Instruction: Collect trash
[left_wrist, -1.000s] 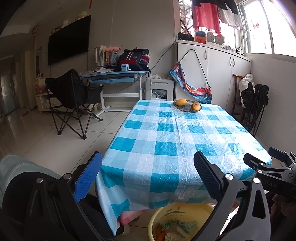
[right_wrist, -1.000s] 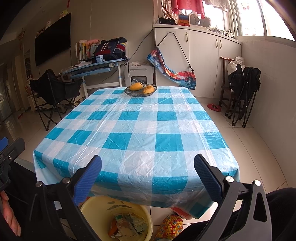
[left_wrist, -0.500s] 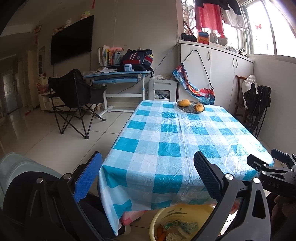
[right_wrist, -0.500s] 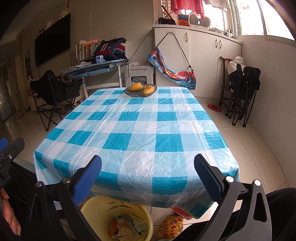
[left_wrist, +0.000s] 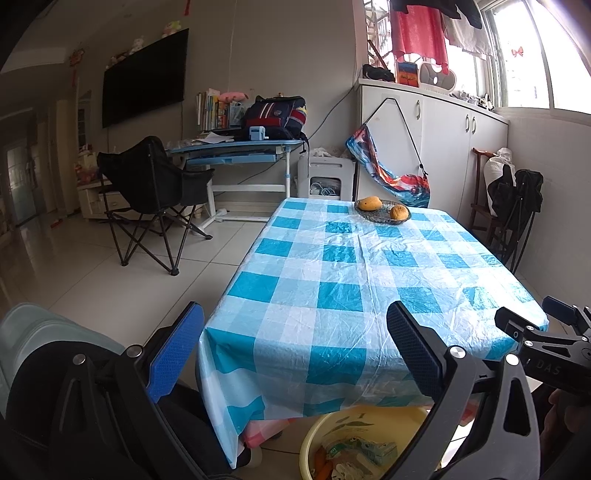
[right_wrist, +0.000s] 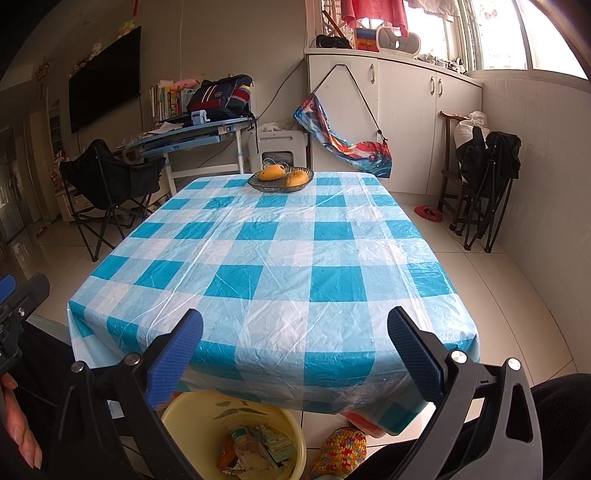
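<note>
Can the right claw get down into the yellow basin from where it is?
Probably yes. The right claw is open and empty above the basin, whose near half shows clear of the table edge; only the far rim is under the cloth.

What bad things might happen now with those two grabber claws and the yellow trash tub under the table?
1. The yellow tub sits half under the hanging tablecloth, so a reaching claw might snag the thin plastic and tug it.
2. A tug could slide the fruit bowl resting near the far edge.
3. The left gripper and right gripper are both open and close together, so they might bump each other.
</note>
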